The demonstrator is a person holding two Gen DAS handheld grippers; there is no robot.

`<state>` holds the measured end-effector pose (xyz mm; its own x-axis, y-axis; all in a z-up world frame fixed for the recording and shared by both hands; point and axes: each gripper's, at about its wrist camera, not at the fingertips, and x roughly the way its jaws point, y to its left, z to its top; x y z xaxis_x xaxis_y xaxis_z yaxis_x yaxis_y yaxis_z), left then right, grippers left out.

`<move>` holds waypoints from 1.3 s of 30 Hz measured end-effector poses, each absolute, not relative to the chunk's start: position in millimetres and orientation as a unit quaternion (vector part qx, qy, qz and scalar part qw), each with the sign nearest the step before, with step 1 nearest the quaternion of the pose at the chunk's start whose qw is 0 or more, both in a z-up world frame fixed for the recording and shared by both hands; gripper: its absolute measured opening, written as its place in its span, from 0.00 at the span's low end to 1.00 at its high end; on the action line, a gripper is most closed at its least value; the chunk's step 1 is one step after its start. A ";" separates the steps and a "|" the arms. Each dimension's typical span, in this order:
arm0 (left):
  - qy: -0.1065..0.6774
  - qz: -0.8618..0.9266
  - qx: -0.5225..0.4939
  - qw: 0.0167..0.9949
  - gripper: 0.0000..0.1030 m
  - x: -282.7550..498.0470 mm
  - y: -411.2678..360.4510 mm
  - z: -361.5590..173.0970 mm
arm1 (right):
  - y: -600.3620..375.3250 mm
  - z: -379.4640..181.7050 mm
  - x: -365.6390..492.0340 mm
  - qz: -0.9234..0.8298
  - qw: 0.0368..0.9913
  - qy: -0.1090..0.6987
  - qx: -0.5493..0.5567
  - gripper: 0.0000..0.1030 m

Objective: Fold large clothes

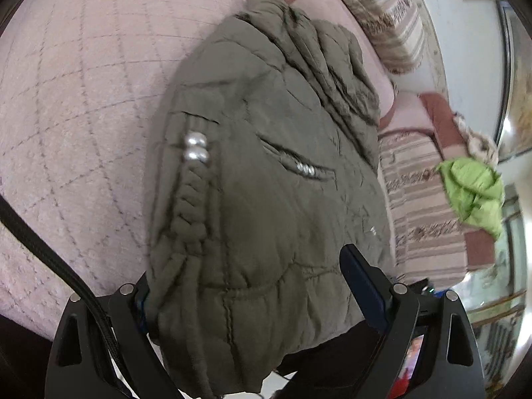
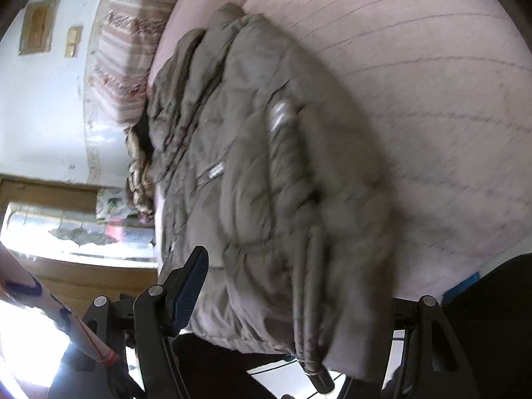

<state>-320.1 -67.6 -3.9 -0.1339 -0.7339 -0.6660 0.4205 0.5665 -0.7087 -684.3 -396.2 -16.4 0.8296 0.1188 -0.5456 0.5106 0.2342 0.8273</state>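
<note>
An olive padded jacket [image 1: 266, 166] lies folded in a thick bundle on the pink quilted cover [image 1: 83, 99], with its hood at the far end. Its near hem hangs over the cover's edge. My left gripper [image 1: 246, 272] has this hem filling its wide jaws: the right pad [image 1: 359, 282] presses the fabric and the left finger is buried in it. In the right wrist view the jacket [image 2: 259, 166] is blurred. My right gripper [image 2: 296, 272] is shut on the near end, its left pad [image 2: 189, 286] against the fabric and its other finger hidden under the jacket.
Striped pillows [image 1: 382, 16] line the far side of the cover, and a lime green garment [image 1: 472, 193] lies on a striped cushion at the right. A white wall [image 2: 40, 99] and wooden furniture [image 2: 66, 282] stand beyond. A patterned sleeve [image 2: 50, 306] shows at the lower left.
</note>
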 end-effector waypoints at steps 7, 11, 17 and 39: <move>0.606 -0.418 -0.073 0.673 0.86 -334.9 -91.8 -0.7 | -386.4 -22.8 -660.0 -0.132 0.740 0.282 0.596 0.68; 0.607 -0.358 -0.029 0.709 0.55 -341.0 -95.7 5.9 | -382.5 -17.5 -654.9 -0.149 0.747 0.295 0.576 0.64; 0.597 -0.347 -0.025 0.723 0.30 -346.8 -90.3 32.8 | -386.3 -7.6 -662.2 -0.153 0.745 0.288 0.582 0.27; 0.578 -0.374 -0.036 0.724 0.27 -376.4 -38.5 69.6 | -354.4 47.3 -690.8 -0.136 0.796 0.328 0.490 0.21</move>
